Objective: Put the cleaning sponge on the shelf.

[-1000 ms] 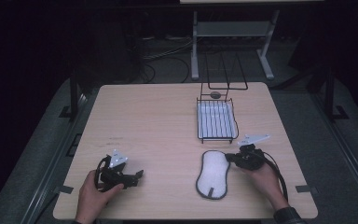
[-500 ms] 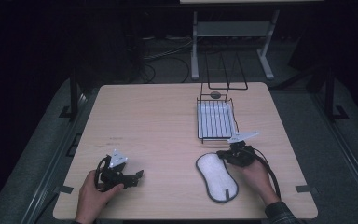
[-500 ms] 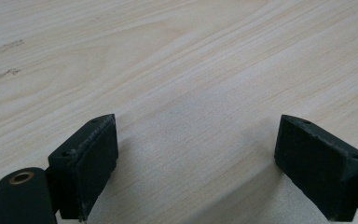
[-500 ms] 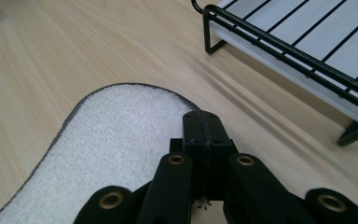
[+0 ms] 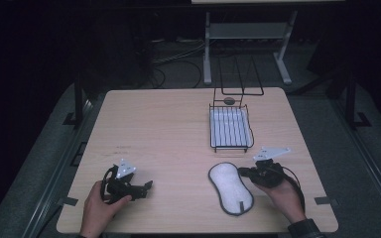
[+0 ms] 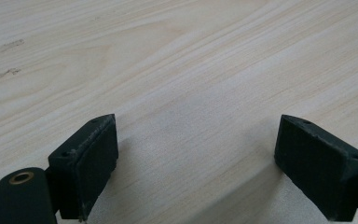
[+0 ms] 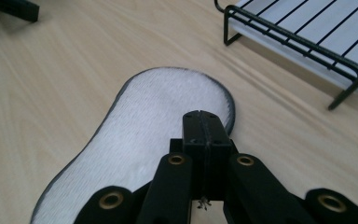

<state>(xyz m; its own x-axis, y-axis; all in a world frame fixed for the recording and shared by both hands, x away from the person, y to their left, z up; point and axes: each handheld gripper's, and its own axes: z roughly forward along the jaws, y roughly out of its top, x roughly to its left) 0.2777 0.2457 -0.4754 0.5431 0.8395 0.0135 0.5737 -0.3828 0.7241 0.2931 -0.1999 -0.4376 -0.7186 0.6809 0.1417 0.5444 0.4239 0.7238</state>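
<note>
A white fleecy insole [image 5: 230, 187] with a dark rim lies flat on the wooden table [image 5: 163, 124], front right, tilted with its top end to the left. My right gripper [image 5: 243, 172] is at its upper right edge. In the right gripper view the jaws [image 7: 206, 126] are pressed together with nothing seen between them, their tip over the insole [image 7: 144, 130]. My left gripper [image 5: 148, 185] rests at the front left with its jaws wide apart over bare wood [image 6: 196, 158].
A black wire tray [image 5: 230, 129] with a white liner stands just beyond the insole, its corner close by in the right gripper view [image 7: 307, 37]. A small dark round object [image 5: 229, 100] lies behind it. Off the far edge stands a thin wire frame [image 5: 238, 79].
The insole has turned from upright to tilted, top end leftward. My right gripper moved in toward its upper right edge. The left gripper has stayed put.
</note>
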